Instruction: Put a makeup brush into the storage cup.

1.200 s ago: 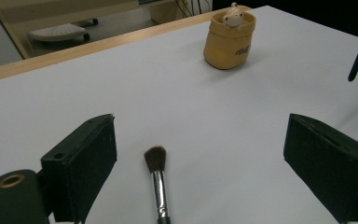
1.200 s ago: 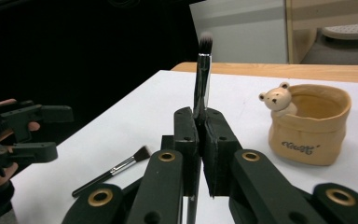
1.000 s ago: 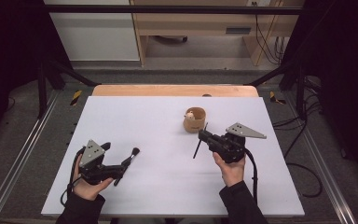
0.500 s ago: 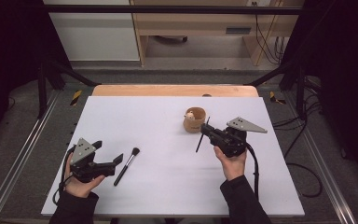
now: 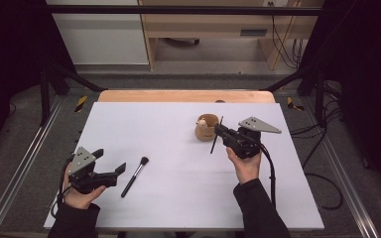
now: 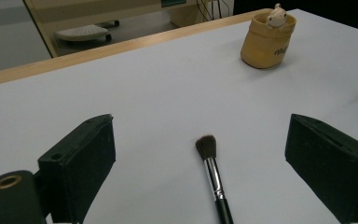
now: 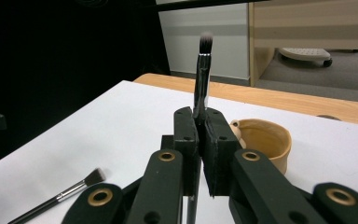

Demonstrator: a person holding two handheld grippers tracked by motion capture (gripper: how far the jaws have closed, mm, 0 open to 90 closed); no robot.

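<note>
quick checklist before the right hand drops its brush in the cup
1. Right gripper shut on the thin brush: ok, jaws clamp its handle, bristles up.
2. Cup upright on the table: ok.
3. Cup mouth free: not ok, a small figure sits at its rim and takes some of the opening.
4. Brush lined up over the cup: not ok, it sits beside the cup.
5. Left gripper out of the way: ok, open and far from the cup.
6. Second brush clear of the path: ok, lying flat near the left gripper.
</note>
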